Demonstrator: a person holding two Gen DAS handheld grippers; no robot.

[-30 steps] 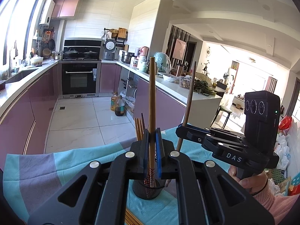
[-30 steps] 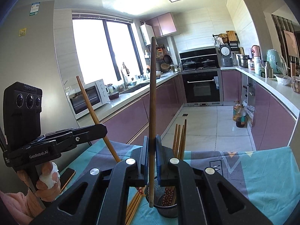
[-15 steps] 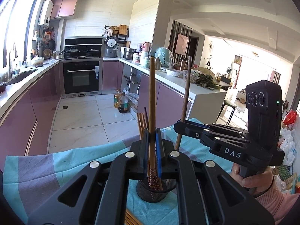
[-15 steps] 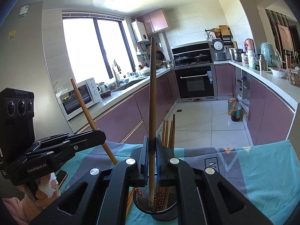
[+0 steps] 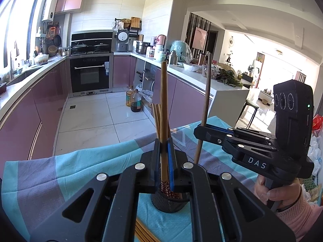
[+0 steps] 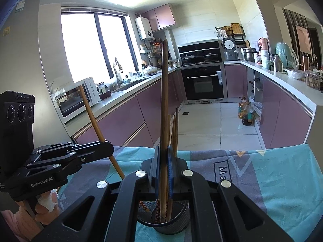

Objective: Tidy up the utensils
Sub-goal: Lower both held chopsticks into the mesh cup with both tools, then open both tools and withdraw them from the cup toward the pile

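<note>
Hand-held gripper, left [image 5: 164,157]: your jaws are clamped narrow on one wooden chopstick [image 5: 164,109], held nearly upright; its patterned tip reaches down into the holder's mouth.
Hand-held gripper, right [image 6: 164,161]: your jaws are pinched tight on a darker chopstick [image 6: 164,100], upright, lower end inside the holder.
Holder [image 5: 169,202]: black mesh cup standing on the counter cloth, directly below both sets of jaws; seen from the right wrist at [image 6: 171,224].
Chopsticks already in holder [image 6: 174,129]: several stand in the cup, leaning just behind the one you grip on the right.
Loose chopsticks [image 5: 142,232]: a few lie flat on the cloth, near the holder's base, at the bottom of the left view.
Cloth [image 5: 66,173]: teal and grey, draped over the counter.
Your hands: right hand [image 5: 278,193] wraps its handle; left hand [image 6: 45,205] wraps its own.
</note>
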